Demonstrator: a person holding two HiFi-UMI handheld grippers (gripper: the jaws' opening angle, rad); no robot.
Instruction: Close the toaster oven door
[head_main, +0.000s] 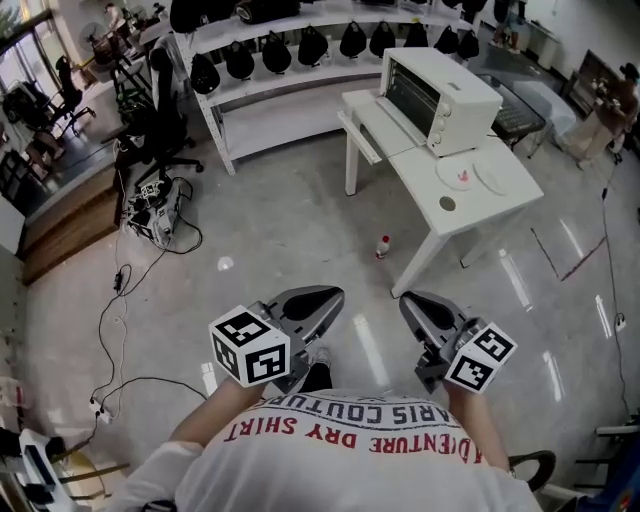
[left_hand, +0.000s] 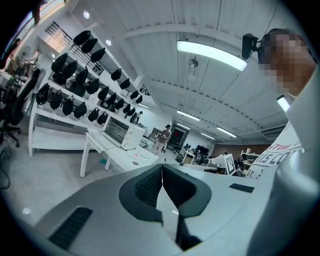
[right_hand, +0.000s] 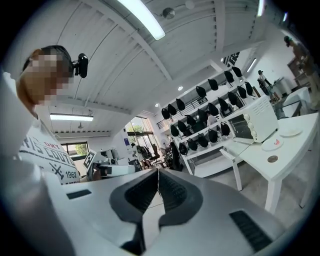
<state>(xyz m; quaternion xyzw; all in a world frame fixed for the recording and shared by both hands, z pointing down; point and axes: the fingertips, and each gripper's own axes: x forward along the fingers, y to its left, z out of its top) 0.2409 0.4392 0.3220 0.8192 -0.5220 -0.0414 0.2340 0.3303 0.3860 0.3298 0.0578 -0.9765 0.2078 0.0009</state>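
"Toaster oven (head_main: 440, 98): location and condition?"

"White, standing on a white table (head_main: 500, 205) at one o'clock in the head view, well apart from the person. Door (head_main: 365, 130) is open, folded down flat at the oven's nine o'clock side."

"Handling?"

"By judgement: a stiff metal frame with a glass pane, light, hinged along the lower edge. The glass is fragile, so no slamming. The oven itself is probably light enough to skid on the table under a hard shove. Take hold at the door's free outer edge, at the handle or from beneath, and swing it up."

"Grippers?"

"Left gripper (head_main: 322, 296) at seven o'clock, right gripper (head_main: 415, 300) at five o'clock. Each has its jaws pressed together with nothing between them. Neither is near the oven."

"Other entries?"

"Plate (head_main: 490, 180) on the table at the oven's five o'clock. Small bottle (head_main: 382, 246) on the floor beside a table leg."
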